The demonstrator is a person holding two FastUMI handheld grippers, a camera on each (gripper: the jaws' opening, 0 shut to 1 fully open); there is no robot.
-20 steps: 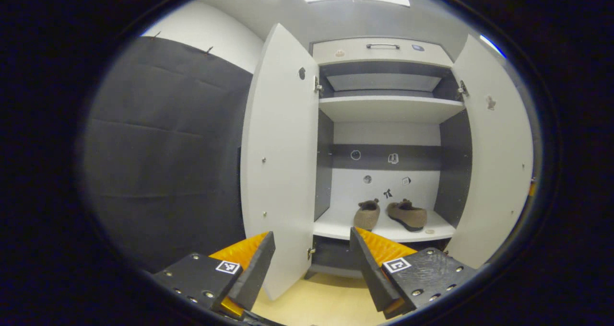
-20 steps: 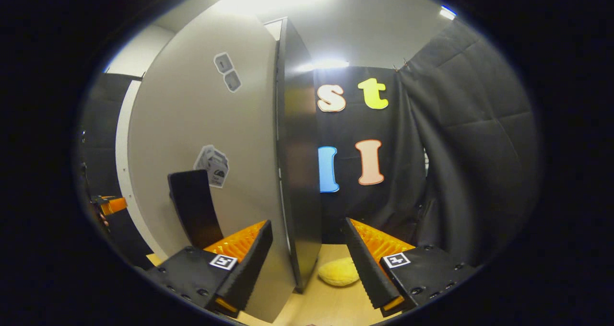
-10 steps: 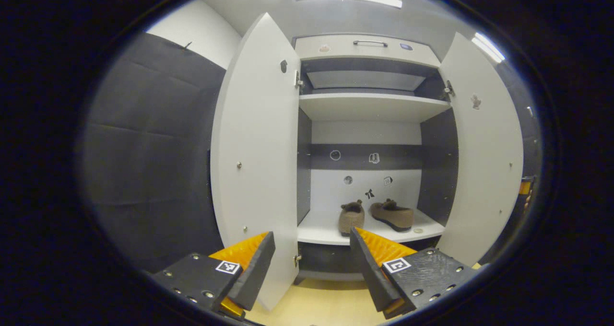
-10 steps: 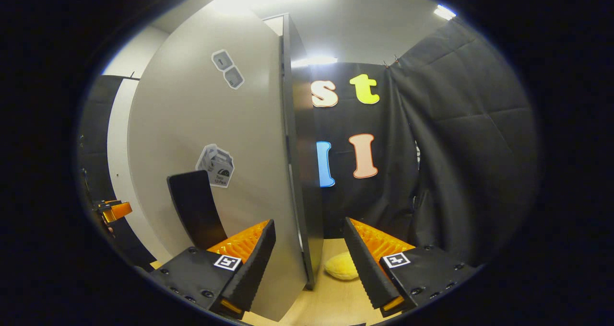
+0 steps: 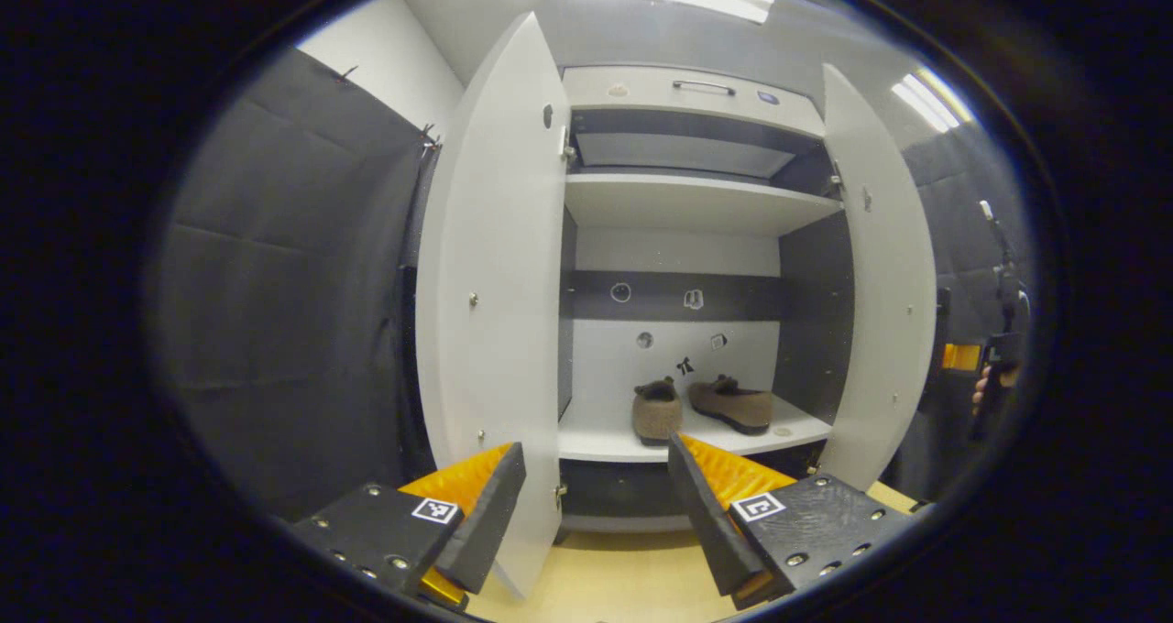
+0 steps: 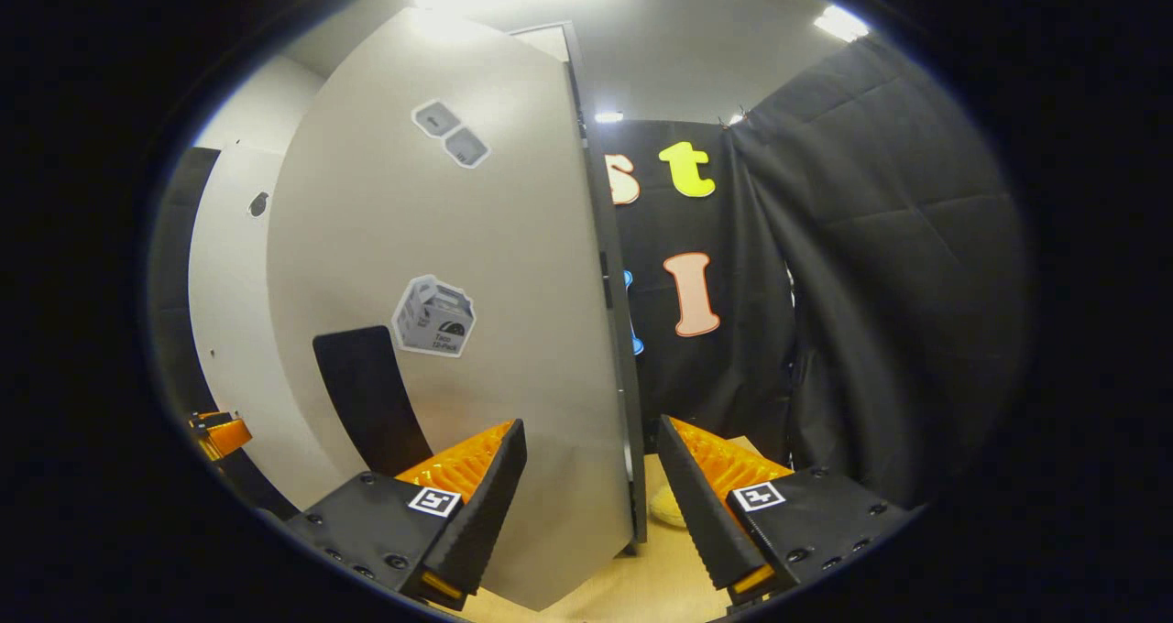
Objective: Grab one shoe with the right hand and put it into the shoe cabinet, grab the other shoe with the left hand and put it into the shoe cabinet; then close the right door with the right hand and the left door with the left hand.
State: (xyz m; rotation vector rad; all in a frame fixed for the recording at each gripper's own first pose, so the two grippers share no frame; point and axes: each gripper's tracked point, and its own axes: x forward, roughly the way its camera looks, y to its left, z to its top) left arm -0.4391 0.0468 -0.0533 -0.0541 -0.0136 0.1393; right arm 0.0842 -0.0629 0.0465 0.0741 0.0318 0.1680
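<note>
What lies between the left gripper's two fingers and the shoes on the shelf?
In the left gripper view, the left door's free edge stands between the left gripper's open fingers; past it, bare floor and shelf lead to the shoes.

Lower shelf (image 5: 596,432) of shoe cabinet (image 5: 696,101): two brown shoes carried. Left shoe (image 5: 656,411) placed toe-outward, just beside right shoe (image 5: 733,404), angled; small round object (image 5: 782,431) lying right of shoes.

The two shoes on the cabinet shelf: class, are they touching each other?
Apart. The left gripper view shows a strip of pale shelf between the left shoe and the right shoe.
</note>
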